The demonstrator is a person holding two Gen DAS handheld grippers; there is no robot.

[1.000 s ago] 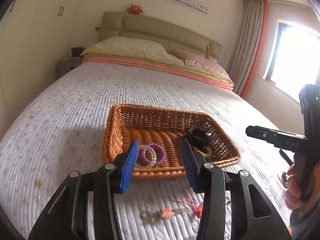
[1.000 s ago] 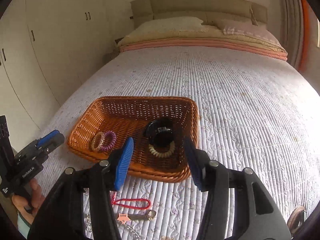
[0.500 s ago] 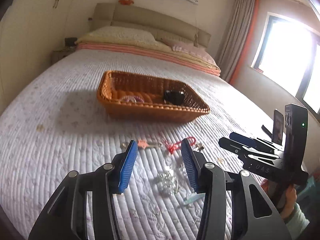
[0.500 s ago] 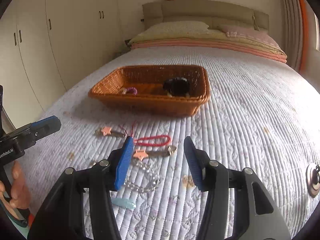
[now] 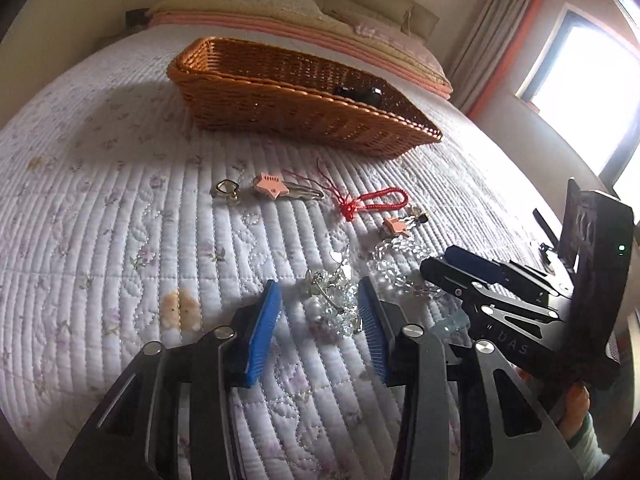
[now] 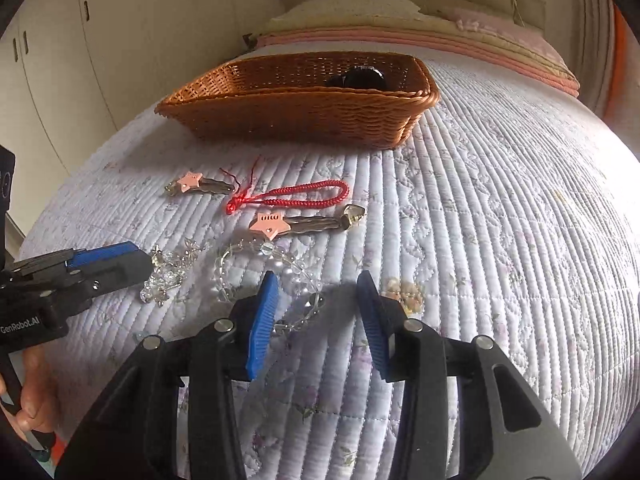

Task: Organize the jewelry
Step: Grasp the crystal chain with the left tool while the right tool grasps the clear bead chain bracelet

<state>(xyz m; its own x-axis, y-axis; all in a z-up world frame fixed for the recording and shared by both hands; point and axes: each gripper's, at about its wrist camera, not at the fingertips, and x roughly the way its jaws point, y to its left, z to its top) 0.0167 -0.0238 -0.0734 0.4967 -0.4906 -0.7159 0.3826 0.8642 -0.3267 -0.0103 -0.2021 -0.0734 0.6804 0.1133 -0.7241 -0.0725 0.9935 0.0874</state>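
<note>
Two grippers, jaws closing unclenched before the wicker basket (image 5: 304, 108): left gripper (image 5: 320, 312) straddling crystal chain (image 5: 332, 300), right gripper (image 6: 316, 300) over clear-bead bracelet (image 6: 280, 276).

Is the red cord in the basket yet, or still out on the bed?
Out. The red cord lies looped on the quilt, in front of the basket and apart from it, between two star clips.

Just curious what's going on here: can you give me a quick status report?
Left gripper closing around crystal cluster, right gripper closing over clear bead bracelet. Neither gripped yet. Basket beyond; nothing blocking.
</note>
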